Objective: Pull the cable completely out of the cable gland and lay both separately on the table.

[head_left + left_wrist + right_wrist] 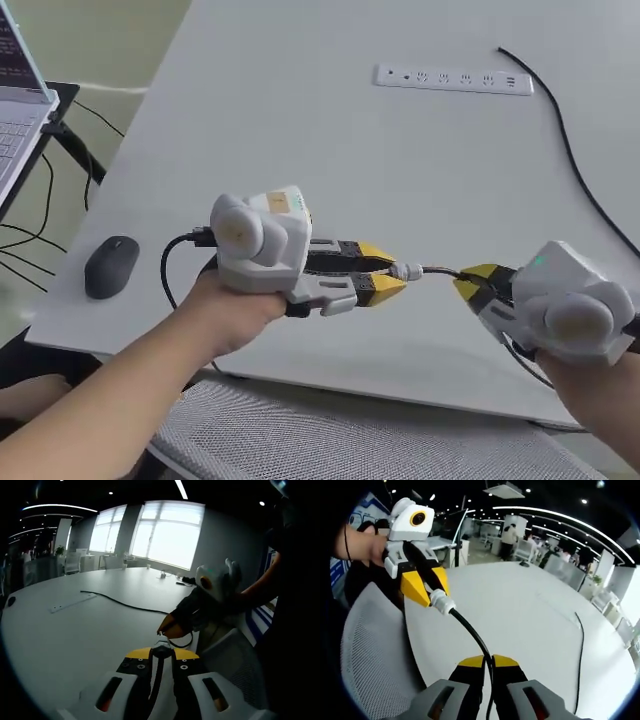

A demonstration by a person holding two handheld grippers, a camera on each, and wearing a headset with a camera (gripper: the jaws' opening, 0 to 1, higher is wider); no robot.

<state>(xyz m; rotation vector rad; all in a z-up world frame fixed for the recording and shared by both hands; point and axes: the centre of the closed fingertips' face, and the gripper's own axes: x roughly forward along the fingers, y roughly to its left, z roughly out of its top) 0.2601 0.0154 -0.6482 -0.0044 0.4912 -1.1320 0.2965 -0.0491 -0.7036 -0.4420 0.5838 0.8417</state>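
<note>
Step in hand: drawing the cable out of the gland, done in the air above the near table edge.

- Left gripper: jaws clenched on the white cable gland, which juts from the tips toward 3 o'clock in the head view.
- Right gripper: jaws pinched on the black cable, just beside the gland at its 3 o'clock. A short span of cable runs between the two grippers.
- In the right gripper view the cable enters the gland mouth, so I judge it not yet free (how much remains inside the gland I cannot tell).

How to do it well, as I judge it:
1. Hold the left grip steady; let the gland act as the fixed end.
2. Pull the right gripper straight toward 3 o'clock, in line with the gland's bore. A sideways pull would kink the cable at the mouth.
3. If the cable slips in the jaws, regrip close to the gland and take short strokes.
4. Once apart, set the pieces down toward 12 o'clock on bare table, well apart, short of the power strip.
</note>
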